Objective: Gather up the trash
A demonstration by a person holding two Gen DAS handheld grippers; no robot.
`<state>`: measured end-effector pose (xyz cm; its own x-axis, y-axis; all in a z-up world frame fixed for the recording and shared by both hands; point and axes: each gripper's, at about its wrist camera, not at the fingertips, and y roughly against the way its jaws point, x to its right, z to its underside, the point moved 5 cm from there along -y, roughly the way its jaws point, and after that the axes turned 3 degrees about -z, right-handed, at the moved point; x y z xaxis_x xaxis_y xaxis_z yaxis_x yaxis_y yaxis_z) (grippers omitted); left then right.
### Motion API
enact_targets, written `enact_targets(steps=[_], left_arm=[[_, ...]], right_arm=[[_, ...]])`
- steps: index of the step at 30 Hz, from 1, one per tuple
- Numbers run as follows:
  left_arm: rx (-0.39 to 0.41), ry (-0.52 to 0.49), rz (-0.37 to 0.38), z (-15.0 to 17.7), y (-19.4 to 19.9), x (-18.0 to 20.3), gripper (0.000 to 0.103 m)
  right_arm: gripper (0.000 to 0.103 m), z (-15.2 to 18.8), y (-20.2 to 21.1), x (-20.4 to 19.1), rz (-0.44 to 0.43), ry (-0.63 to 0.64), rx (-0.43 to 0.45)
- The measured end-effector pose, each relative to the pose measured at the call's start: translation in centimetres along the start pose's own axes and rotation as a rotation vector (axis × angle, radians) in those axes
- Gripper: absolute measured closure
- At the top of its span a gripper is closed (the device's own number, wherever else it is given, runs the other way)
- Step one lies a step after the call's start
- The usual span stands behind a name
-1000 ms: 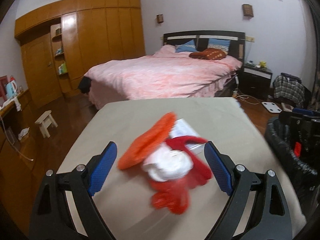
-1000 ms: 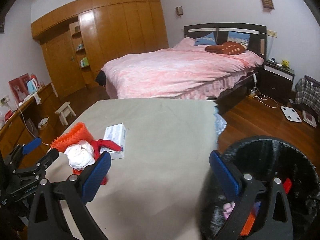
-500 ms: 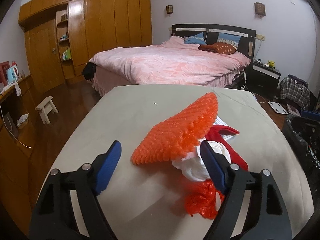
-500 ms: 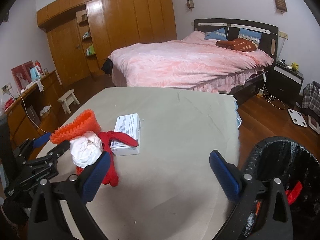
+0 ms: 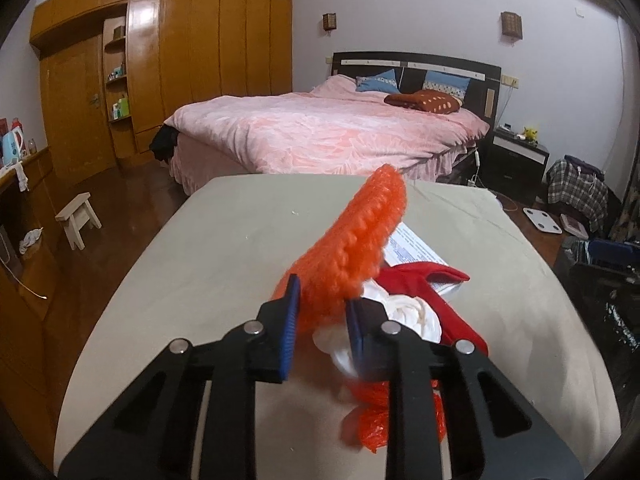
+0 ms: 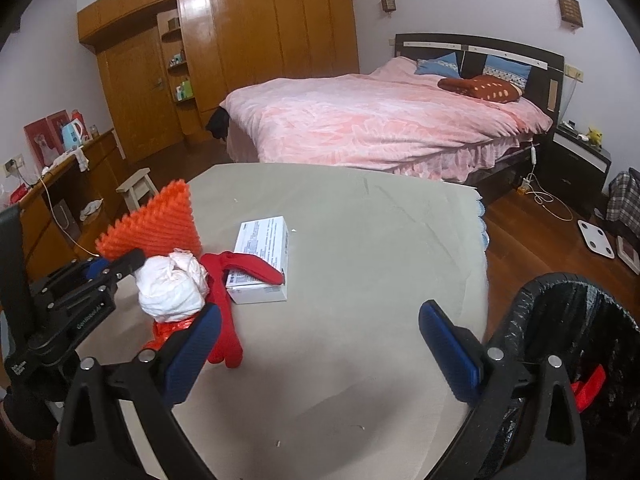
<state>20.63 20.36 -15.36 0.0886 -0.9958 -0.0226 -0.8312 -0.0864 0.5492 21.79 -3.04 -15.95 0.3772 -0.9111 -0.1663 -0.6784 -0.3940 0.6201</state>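
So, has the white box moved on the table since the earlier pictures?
Cannot tell: the white box lies beside the wad as before, but the camera shifted.

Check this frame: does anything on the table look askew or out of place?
The orange foam net juts up at a tilt, pinched at its low end by the left gripper, whose jaws have just been closing. Below it the white wad, red strip and white box lie jumbled together.

A home bedroom: a bed (image 5: 328, 136) with pink bedding fills the frame's centre, a wooden wardrobe (image 5: 192, 64) stands upper left, a dark nightstand (image 5: 516, 160) sits at right.
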Motion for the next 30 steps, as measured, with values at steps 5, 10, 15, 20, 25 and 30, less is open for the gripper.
enact_targets(steps=[5,10,15,20,25,30], left_arm=[[0.012,0.018,-0.018,-0.5,1.0,-0.5,0.090],[0.016,0.041,-0.043,-0.6,2.3,-1.6,0.091],[0.018,0.053,-0.079,-0.5,3.7,-3.2,0.091],[0.018,0.077,-0.122,-0.4,4.7,-5.2,0.091],[0.006,0.094,-0.145,0.2,4.7,-6.6,0.091],[-0.008,0.095,-0.161,0.9,4.4,-7.8,0.091]], right_arm=[[0.006,-0.4,0.0,-0.5,-0.015,0.000,0.011],[0.006,-0.8,0.0,-1.7,-0.038,0.008,0.024],[0.006,-1.3,-0.2,-3.9,-0.078,0.023,0.043],[0.009,-2.0,-0.8,-6.8,-0.129,0.043,0.065],[0.014,-2.3,-1.9,-9.5,-0.168,0.060,0.074],[0.018,-1.7,-3.6,-11.7,-0.183,0.076,0.062]])
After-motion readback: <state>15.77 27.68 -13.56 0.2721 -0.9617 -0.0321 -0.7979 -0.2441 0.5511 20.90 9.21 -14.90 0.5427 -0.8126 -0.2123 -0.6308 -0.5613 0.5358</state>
